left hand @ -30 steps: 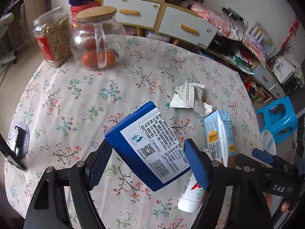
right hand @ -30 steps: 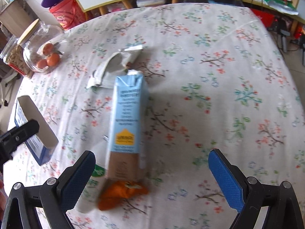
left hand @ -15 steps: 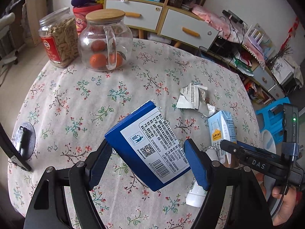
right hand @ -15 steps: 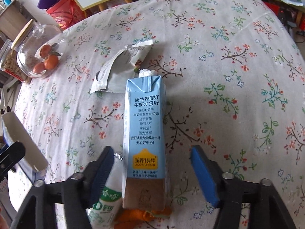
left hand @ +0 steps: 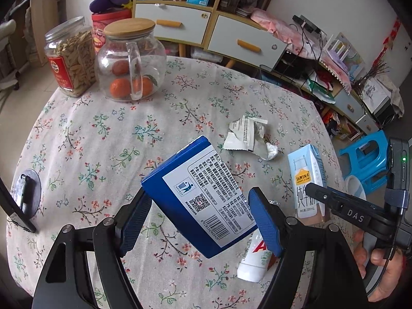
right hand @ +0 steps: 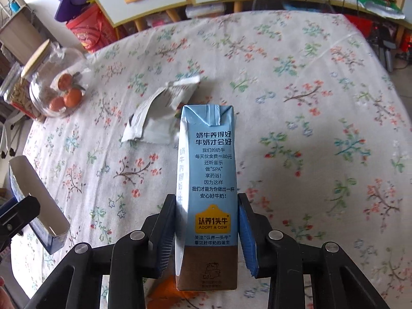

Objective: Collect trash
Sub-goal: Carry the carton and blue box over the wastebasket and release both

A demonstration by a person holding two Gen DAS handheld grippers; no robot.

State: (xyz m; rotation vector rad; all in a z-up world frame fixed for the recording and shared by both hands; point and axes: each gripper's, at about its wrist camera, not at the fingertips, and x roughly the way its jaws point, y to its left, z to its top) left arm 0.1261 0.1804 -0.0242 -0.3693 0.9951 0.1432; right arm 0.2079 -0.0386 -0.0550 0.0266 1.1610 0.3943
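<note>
Right tongs have just closed on the milk carton, seemingly gripping; left tongs, wide, hold the blue box.

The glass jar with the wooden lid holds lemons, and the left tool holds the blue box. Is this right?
Not quite. In the left wrist view, the glass jar holds orange tangerines, not lemons. The rest stands: the left tool holds the blue box.

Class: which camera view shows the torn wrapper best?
The left wrist view: the torn wrapper lies fully visible on the tablecloth. In the right wrist view, the milk carton covers the wrapper's near edge.
</note>
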